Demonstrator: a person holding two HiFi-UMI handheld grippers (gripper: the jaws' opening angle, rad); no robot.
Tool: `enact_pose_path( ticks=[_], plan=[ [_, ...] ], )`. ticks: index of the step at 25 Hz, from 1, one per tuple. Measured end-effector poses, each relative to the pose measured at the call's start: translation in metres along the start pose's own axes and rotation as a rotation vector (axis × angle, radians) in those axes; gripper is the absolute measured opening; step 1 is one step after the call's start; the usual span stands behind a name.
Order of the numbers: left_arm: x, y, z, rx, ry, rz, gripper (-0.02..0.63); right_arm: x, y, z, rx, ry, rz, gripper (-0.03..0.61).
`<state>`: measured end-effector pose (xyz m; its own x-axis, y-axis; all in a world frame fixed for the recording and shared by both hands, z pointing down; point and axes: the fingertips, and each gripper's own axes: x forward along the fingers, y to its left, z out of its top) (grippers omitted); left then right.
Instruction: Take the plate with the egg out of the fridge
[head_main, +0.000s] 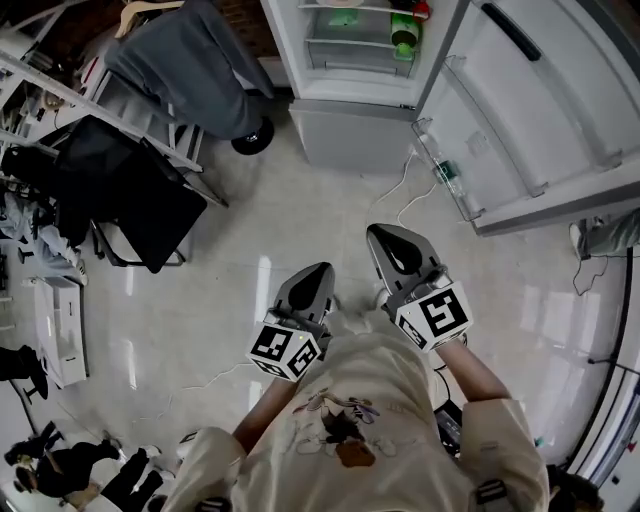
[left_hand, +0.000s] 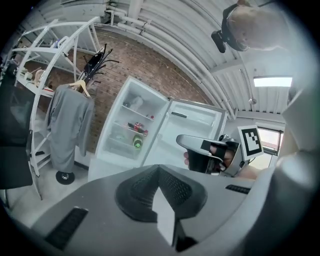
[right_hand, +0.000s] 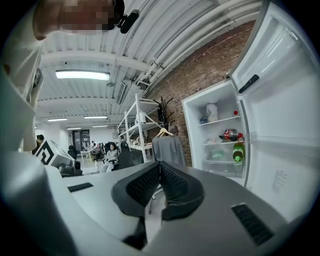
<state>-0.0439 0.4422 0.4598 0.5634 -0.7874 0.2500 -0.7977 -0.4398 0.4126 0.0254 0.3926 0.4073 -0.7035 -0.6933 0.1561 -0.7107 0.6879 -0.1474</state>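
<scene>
Left gripper and right gripper are hovering well short of the open fridge, jaws pressed together on nothing. A pale plate is lying flat on a middle shelf. The egg is too small to make out, and the head view is cutting off the upper shelves.

Right tongs closed and empty, facing an open fridge.
The dark ribbed pads meet with nothing between them. Beyond them the fridge stands against a brick wall, its door swung wide at right. Its shelves carry a green bottle, a red item and a small pale plate, too small to tell what lies on it. A grey garment hangs left of the fridge, before a white rack.
</scene>
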Motion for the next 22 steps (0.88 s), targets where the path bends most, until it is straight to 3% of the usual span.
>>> enact_pose_path(
  ticks=[7,12,16,22],
  plan=[
    [0.021,-0.057,-0.009,0.058,0.000,-0.021,0.009,-0.068,-0.024,-0.030,-0.036,0.041,-0.010,0.006],
    [0.036,-0.078,-0.025,0.044,-0.006,0.013,0.009,-0.102,-0.054,-0.053,0.024,0.074,-0.034,0.006],
    [0.048,-0.092,-0.030,0.045,-0.043,0.055,0.009,-0.104,-0.075,-0.054,0.026,0.045,-0.004,0.006],
    [0.057,-0.100,-0.006,0.079,-0.107,0.117,0.009,-0.093,-0.077,-0.062,0.074,0.050,0.039,0.006]
  ],
)
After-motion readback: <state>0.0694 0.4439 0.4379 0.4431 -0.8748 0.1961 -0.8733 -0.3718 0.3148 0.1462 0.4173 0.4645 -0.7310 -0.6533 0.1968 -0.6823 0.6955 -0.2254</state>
